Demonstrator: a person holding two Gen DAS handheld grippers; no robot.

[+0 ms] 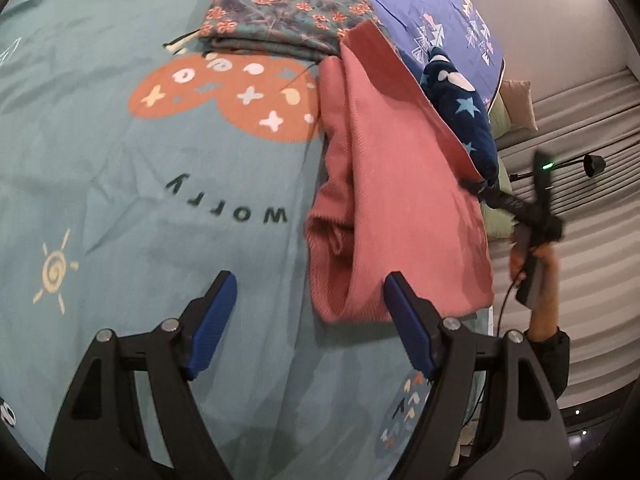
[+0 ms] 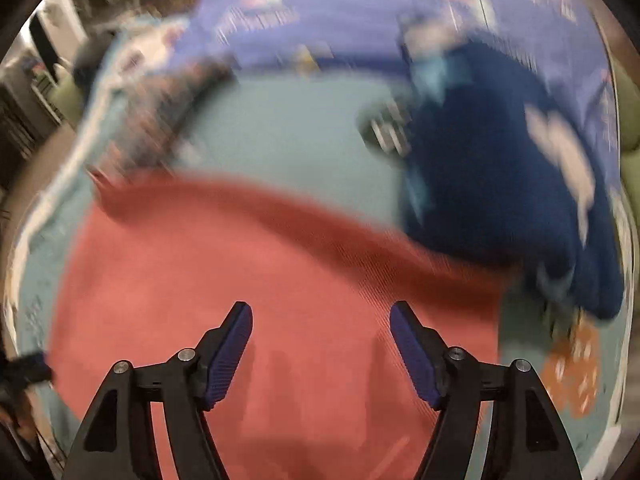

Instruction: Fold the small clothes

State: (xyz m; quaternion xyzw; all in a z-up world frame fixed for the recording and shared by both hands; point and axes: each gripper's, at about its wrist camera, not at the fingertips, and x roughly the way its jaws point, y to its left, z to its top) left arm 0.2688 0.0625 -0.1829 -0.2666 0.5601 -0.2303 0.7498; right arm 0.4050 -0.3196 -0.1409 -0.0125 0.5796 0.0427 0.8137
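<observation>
The left gripper (image 1: 310, 304) is seen with its jaws apart and nothing between them; only teal bedsheet (image 1: 140, 200) lies under the gap. The near hem of the pink garment (image 1: 392, 208) is touched or nearly touched by the blue pad (image 1: 408, 328) at about 3 o'clock of that gap; which of the two cannot be told. From there the garment runs away toward 12 o'clock as a long, partly doubled strip, with a loose roll along its 9 o'clock edge.

The right gripper (image 2: 320, 336) is likewise held open and empty, pointed steeply down over the broad middle of the pink garment (image 2: 260, 300); the view is smeared by motion, so fine creases cannot be read. In the left wrist view the right gripper (image 1: 536, 216) shows at 3 o'clock, beyond the garment's far edge, in a hand (image 1: 540, 280).

Farther out, a folded floral piece (image 1: 280, 12) lies at 12 o'clock, and a navy star-printed garment (image 1: 464, 120) is bunched at 1 o'clock, touching the pink cloth.

The step in hand is judged to be a fresh grip for the next fold. It would be done well if the two near corners were pinched through all layers at once, the rolled edge flattened first, and the navy garment kept clear so it is not dragged along.
</observation>
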